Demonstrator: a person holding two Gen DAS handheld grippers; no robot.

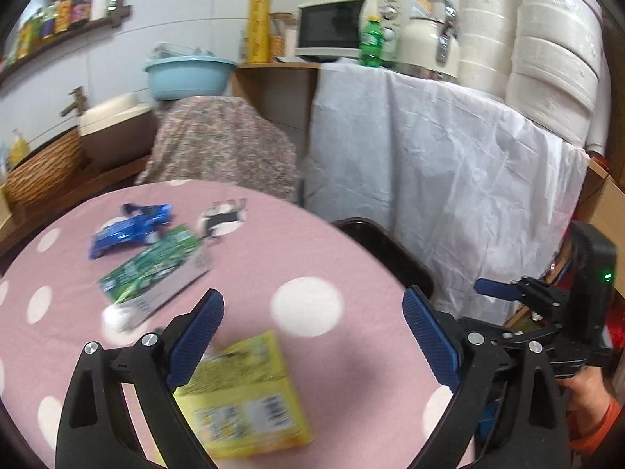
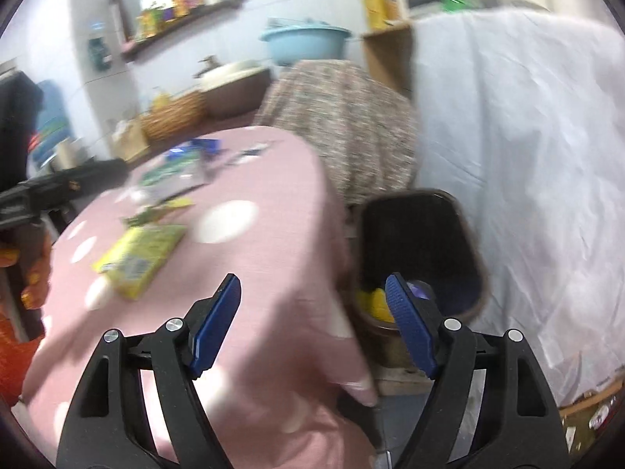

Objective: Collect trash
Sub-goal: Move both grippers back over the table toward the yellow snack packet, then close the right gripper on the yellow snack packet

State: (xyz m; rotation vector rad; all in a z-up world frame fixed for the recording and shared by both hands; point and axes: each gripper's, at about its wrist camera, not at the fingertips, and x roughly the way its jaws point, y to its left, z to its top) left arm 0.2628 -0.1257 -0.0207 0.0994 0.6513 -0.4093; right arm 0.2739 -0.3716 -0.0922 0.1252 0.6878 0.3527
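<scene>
A: Looking along the left tongs [image 1: 312,312], what do you see?

B: They stand wide apart with nothing between the pads. Under them lies a yellow box [image 1: 250,398] on the counter [image 1: 332,258], which wears a pink cloth with white dots. Farther off are a green-and-white box [image 1: 156,273] and a blue wrapper [image 1: 129,230], close together, the wrapper beyond the box.

A: And the right tongs [image 2: 312,316]?

B: Also apart and empty, hanging over the counter's edge. The right pad sits in front of the dark bin [image 2: 422,242] that stands on the floor just beside the counter.

A: Anything in the bin?

B: Something yellow [image 2: 375,303] at the bottom, and a purplish item beside it that is too blurred to name.

A: Who holds them?

B: A hand [image 1: 586,394] in an orange sleeve grips the right tool.
</scene>
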